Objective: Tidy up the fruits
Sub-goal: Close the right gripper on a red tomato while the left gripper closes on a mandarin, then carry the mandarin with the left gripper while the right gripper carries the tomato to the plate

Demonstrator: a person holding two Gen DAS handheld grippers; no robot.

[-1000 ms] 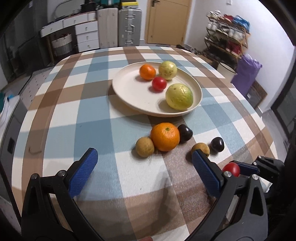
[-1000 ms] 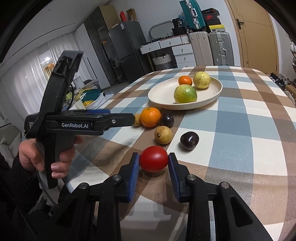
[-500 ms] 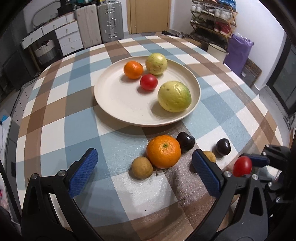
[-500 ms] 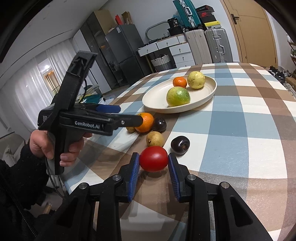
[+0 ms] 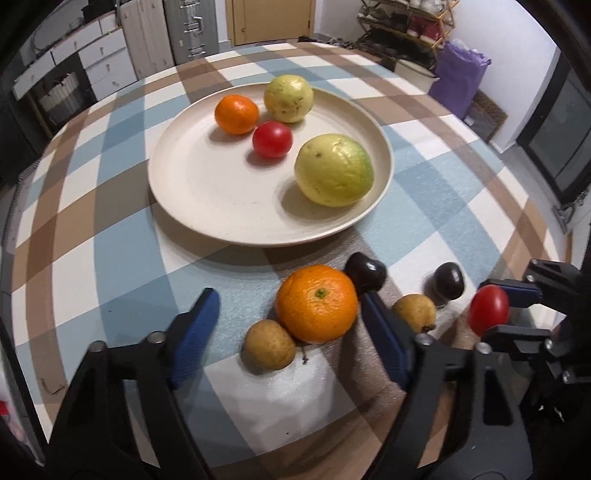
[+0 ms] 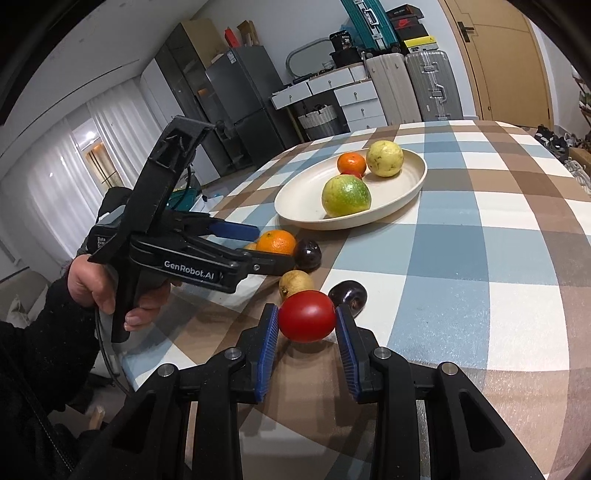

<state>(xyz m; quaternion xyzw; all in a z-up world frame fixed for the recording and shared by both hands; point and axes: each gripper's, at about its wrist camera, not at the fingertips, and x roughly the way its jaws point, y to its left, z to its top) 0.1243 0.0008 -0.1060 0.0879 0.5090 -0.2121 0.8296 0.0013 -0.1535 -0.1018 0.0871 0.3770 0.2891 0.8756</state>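
Left gripper (image 5: 286, 326) was closing around the big orange (image 5: 317, 303), pads not yet pressing; a brown fruit (image 5: 269, 349) touching it could get nudged and roll. Beside it, the right gripper (image 6: 306, 322) clamped a tomato (image 6: 306, 316).

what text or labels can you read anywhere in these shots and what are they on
"GenRobot.AI": white lettering on the side of the left claw, seen from the right wrist view.
"Data...": small white label at the rear of that tool's body; only this first word reads, the lines below are too small.
Printing on the boxes stacked above the suitcases: too small and blurred to read.
Left wrist view: no readable text.
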